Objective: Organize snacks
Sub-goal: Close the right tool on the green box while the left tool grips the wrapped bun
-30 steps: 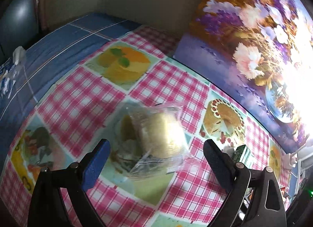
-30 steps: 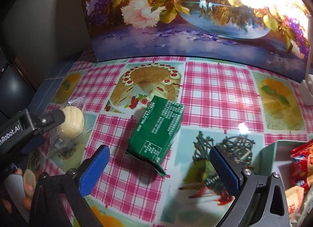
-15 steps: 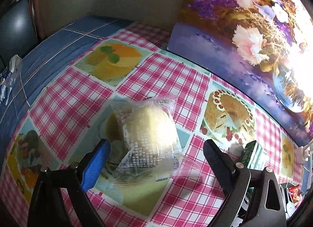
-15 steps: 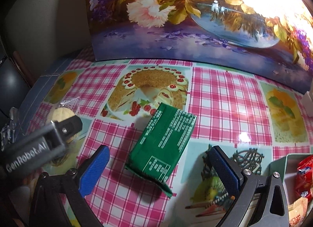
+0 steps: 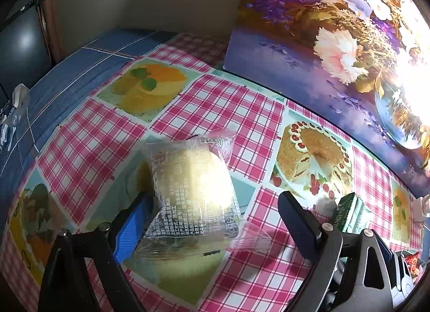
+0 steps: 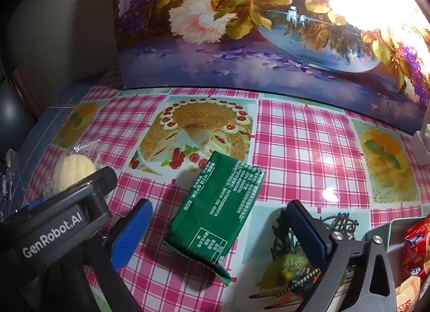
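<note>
A pale round bun in a clear printed wrapper (image 5: 192, 188) lies on the checked tablecloth. My left gripper (image 5: 215, 220) is open around it, low over the cloth, its blue left finger (image 5: 131, 228) beside the wrapper's edge. The bun also shows in the right wrist view (image 6: 75, 169), partly hidden behind the left gripper's body. A green foil snack pack (image 6: 220, 212) lies flat on the cloth. My right gripper (image 6: 217, 228) is open and empty, with the pack's near half between its fingers. The pack's edge also shows in the left wrist view (image 5: 349, 215).
A flower painting (image 6: 268, 24) stands upright along the table's back edge. A pale green box (image 6: 395, 228) with red and orange snack packets (image 6: 416, 247) sits at the right. A white object (image 6: 422, 148) stands by the painting. A blue cloth (image 5: 67, 83) covers the far left.
My left gripper has moved forward and down so the bun now sits between its fingers. My right gripper has moved closer to the green pack.
</note>
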`<state>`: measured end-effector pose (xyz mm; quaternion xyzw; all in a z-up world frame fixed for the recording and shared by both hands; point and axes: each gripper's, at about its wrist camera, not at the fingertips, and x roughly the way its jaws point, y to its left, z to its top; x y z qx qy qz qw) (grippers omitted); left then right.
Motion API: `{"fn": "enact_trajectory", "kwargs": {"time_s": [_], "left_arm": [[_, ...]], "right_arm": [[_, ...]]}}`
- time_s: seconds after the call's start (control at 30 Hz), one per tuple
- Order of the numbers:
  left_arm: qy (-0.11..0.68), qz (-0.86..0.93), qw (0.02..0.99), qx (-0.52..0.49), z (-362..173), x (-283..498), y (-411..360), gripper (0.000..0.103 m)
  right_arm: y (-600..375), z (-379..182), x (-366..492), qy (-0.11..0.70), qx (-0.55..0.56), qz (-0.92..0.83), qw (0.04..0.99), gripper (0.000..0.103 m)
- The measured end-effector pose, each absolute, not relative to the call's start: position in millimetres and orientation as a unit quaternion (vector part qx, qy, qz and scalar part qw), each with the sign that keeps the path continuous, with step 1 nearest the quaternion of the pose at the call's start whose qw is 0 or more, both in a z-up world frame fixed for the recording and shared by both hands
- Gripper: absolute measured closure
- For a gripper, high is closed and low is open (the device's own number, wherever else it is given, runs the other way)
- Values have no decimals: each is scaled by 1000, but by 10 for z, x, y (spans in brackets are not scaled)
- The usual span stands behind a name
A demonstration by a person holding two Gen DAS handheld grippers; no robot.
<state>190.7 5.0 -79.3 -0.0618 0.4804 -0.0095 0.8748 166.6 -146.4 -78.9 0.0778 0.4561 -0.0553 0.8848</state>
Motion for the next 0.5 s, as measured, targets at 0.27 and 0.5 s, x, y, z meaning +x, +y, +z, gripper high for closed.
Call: {"fn": "enact_trajectory", "kwargs": {"time_s": [0.27, 0.5], "left_arm": [[478, -8, 876, -65, -767, 1893, 80, 29], [478, -4, 875, -73, -745, 1891, 107, 36]], "right_arm": [[-1618, -738, 1635, 449, 111, -60, 884, 24], [-1703, -712, 1609, 446, 131, -62, 883, 46]]}}
